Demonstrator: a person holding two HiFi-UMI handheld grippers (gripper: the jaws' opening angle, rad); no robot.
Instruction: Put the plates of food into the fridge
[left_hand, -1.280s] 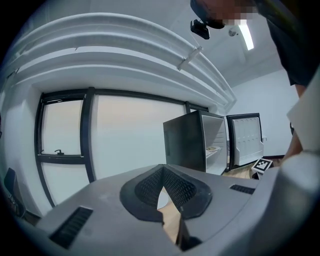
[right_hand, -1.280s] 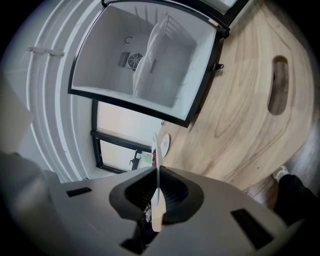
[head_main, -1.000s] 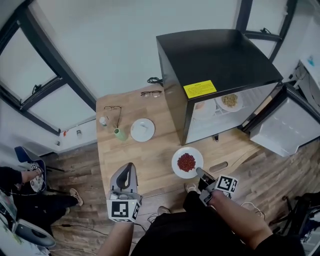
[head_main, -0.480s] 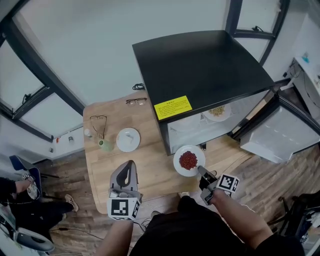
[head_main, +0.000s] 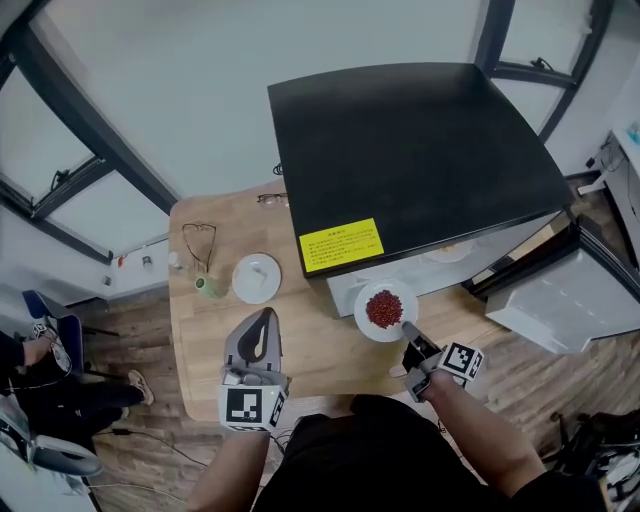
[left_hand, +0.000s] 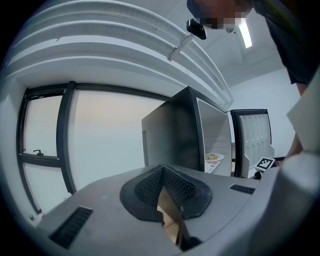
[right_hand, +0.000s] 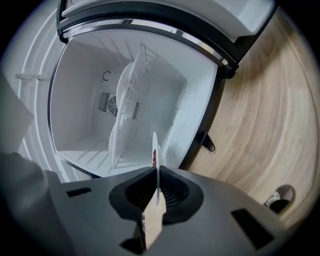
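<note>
Head view: bright, even light. Soft shadow from the fridge (head_main: 420, 150) on the desk (head_main: 200, 340). Its black top has a dull sheen, no glare. I note strong bending at the edges.

Left gripper view: ceiling lamp (left_hand: 245, 34) blown out, window (left_hand: 45, 145) washed pale, corners black.

Right gripper view: fridge interior nearly overexposed. The plate (right_hand: 154, 145) rim, close to the lens, is blurred.

The plate of red food (head_main: 384, 310), pinched at its rim in the right gripper (head_main: 408, 330), has been carried across the table (head_main: 310, 355) and is now brought right up to the open front of the fridge (head_main: 420, 150), just below the yellow label (head_main: 341, 245). The left gripper (head_main: 266, 318) has been shifted too, nearer the small white plate (head_main: 257, 278). The fridge's inside is now mostly hidden under its black top.
</note>
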